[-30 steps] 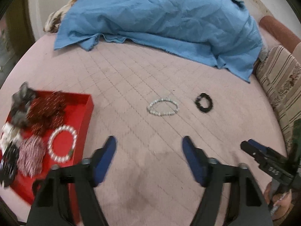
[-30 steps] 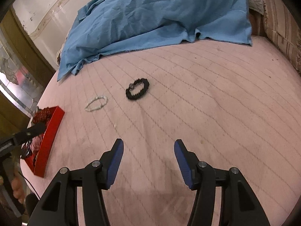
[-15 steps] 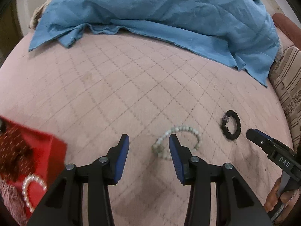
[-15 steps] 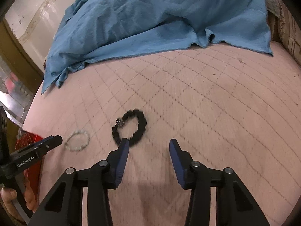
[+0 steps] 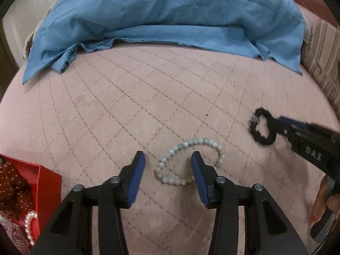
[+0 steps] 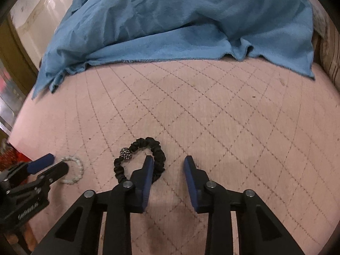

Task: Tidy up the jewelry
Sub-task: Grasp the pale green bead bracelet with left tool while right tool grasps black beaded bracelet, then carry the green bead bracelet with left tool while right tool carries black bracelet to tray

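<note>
Both claws are down low over a pink quilted bed cover (image 5: 148,97) with a diamond stitch pattern.

Left claw (image 5: 167,159) has its 2 blue fingers apart, holding nothing. A pale green bead bracelet (image 5: 182,146) lies flat on the cover right there. One side of the loop sits between the fingers. The finger at 3 o'clock stands inside the ring, so the other side of the loop is past it.

Right claw (image 6: 167,161) also has its 2 blue fingers apart, holding nothing. A black ruffled hair tie (image 6: 148,146) with a sparkly bead lies flat on the cover. The finger at 9 o'clock stands inside the ring. One side of the ring sits just inside the gap, beside that finger.

From the left claw's camera, the black hair tie is at 2 o'clock, with the right claw's tip on it. From the right claw's camera, the bead bracelet is at 9 o'clock, with the left claw's tip on it.

At 8 o'clock from the left claw stands a red tray (image 5: 47,182). It holds a white pearl bracelet (image 5: 28,227) and a dark red cloth with white dots (image 5: 12,184).

At 12 o'clock, far back, a big blue blanket (image 5: 170,10) lies bunched on the cover.
</note>
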A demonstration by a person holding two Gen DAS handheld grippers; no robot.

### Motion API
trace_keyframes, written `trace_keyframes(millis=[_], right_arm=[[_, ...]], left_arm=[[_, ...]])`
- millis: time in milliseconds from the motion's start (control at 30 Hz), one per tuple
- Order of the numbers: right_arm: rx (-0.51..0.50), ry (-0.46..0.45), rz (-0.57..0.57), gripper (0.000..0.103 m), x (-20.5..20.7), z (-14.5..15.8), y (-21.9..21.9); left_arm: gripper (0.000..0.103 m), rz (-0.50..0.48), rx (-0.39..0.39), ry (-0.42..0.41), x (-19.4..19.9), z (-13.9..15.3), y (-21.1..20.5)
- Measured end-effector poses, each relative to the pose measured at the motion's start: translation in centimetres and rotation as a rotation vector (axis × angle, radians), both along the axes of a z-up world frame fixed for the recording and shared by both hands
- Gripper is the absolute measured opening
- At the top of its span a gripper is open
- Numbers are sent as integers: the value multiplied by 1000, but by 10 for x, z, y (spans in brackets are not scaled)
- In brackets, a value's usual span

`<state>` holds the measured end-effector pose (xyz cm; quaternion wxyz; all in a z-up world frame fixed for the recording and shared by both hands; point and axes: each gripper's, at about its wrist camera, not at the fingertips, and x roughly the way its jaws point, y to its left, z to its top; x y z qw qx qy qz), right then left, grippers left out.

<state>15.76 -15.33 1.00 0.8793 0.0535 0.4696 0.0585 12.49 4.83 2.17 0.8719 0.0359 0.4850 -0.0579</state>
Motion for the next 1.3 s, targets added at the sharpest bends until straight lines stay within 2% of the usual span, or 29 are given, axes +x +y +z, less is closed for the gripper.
trace_keyframes(millis=[33,67,100,367,633,1100,1300], right_arm=[[-18,-4,5,24,0,0,3],[-30,-10,14,14,0,1,6],[-25,-9,21,10,-1,1,7],[72,19,48,7,-30,8,2],[111,-9,43,7,-80,29,-4],[97,-104,99,7,-168,79,15],[111,-127,103,7,-197,92,20]], left_arm=[[18,-9,-2,3,-2,0,-2],[10,-15,-15,13,-4,1,-3],[5,-17,-32,26,-5,2,-4],[5,4,-132,69,-34,15,-2],[5,-25,-162,34,-83,46,-9],[5,-21,-261,-65,-166,119,6],[5,-12,-231,-146,-203,145,9]])
